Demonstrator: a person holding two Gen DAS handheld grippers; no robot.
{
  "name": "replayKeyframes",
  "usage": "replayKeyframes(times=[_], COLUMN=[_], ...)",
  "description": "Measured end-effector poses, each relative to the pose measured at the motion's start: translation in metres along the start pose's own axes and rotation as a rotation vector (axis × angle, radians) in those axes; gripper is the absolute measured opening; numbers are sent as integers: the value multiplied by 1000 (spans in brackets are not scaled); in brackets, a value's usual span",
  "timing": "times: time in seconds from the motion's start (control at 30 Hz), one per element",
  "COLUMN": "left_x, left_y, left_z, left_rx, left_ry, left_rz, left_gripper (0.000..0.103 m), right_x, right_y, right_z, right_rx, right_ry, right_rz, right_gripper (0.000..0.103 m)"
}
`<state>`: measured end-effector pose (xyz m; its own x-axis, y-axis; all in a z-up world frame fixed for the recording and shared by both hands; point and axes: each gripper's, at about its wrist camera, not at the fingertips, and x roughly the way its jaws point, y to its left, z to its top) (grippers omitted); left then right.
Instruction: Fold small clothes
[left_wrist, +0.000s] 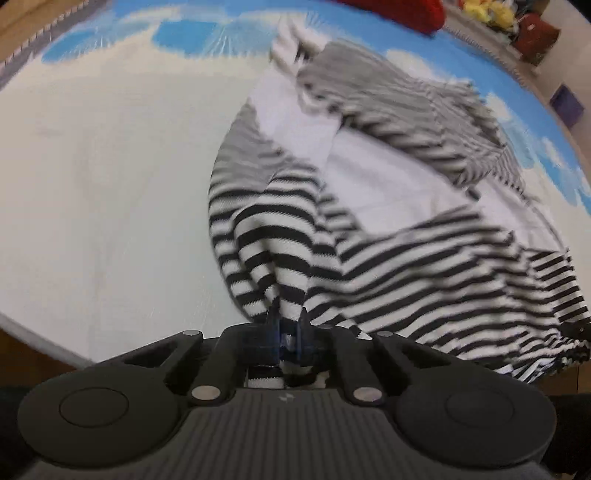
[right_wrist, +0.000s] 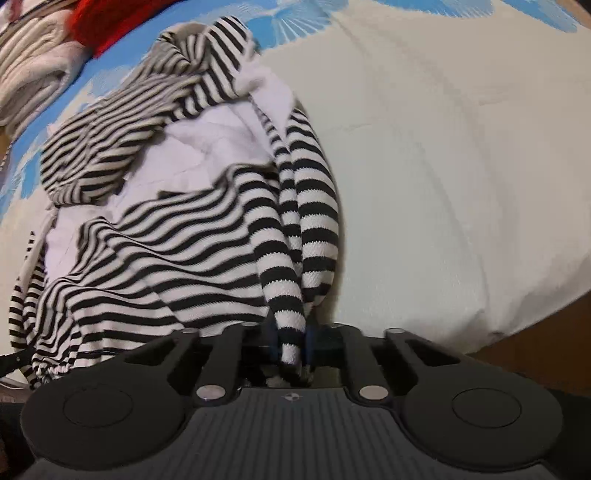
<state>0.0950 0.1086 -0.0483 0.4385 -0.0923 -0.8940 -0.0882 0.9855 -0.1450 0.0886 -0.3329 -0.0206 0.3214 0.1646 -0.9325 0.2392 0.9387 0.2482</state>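
Observation:
A black-and-white striped garment (left_wrist: 369, 229) with white panels lies crumpled on the white and blue bed cover (left_wrist: 110, 166). My left gripper (left_wrist: 288, 321) is shut on a bunched striped edge of it, which rises from the jaws. My right gripper (right_wrist: 291, 332) is shut on another striped fold of the same garment (right_wrist: 166, 240), which spreads to the left in the right wrist view. The garment hangs taut between both grippers and the cover (right_wrist: 443, 166). The left wrist view is blurred.
A red knitted item (left_wrist: 399, 11) lies at the far edge of the bed, beside folded white cloth (right_wrist: 33, 62). Yellow and red objects (left_wrist: 517, 22) stand on a shelf beyond. The bed's near edge (right_wrist: 517, 325) drops to a brown floor.

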Motion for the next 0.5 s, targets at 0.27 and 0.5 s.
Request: replayKeyframes(times=[0.27,0.5], left_x=[5,13], left_y=[17,16], left_z=[-1,-4], left_rx=[-123,-118], left_ry=[63,97], left_rz=[-72,-54], left_gripper=[28,33], right_x=[-4,6], right_y=[-9,-2], right_z=[1,-1], right_rx=[34,-21], right_ry=[3,31], right_rz=[19,-29], right_gripper=[16,22])
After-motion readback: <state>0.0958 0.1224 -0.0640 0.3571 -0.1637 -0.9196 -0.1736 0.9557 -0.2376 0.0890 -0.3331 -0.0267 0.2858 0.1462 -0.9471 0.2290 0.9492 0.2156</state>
